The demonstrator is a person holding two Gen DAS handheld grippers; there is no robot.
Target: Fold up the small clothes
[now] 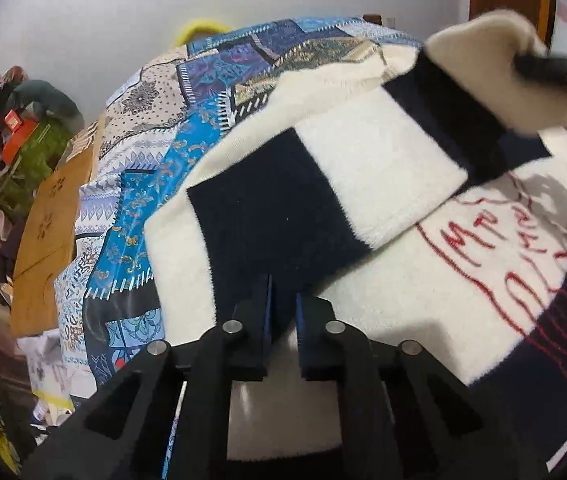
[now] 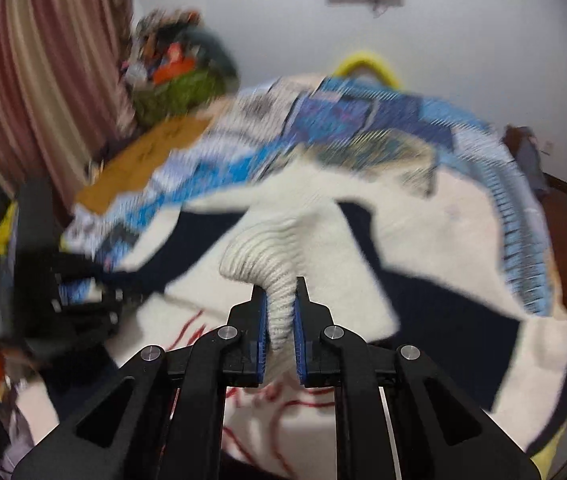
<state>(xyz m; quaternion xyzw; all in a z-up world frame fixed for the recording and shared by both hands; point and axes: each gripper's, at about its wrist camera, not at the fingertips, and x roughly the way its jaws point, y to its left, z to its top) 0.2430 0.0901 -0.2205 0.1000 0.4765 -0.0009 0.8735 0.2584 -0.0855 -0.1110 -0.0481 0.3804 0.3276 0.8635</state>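
One cream-and-navy striped knit sweater (image 1: 383,200) lies on the blue patchwork bedspread (image 1: 143,184), its sleeve folded across the red-lettered chest – the right tongs (image 2: 279,300), closed on the ribbed cream cuff (image 2: 259,252), are the nearer pair, the left tongs (image 1: 283,296) hovering narrowly parted, empty.

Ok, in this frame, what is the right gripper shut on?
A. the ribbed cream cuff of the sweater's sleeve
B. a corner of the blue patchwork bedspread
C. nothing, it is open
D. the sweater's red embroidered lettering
A: in the right wrist view the right gripper pinches the ribbed cream cuff, lifted above the sweater lying on the patchwork bedspread.
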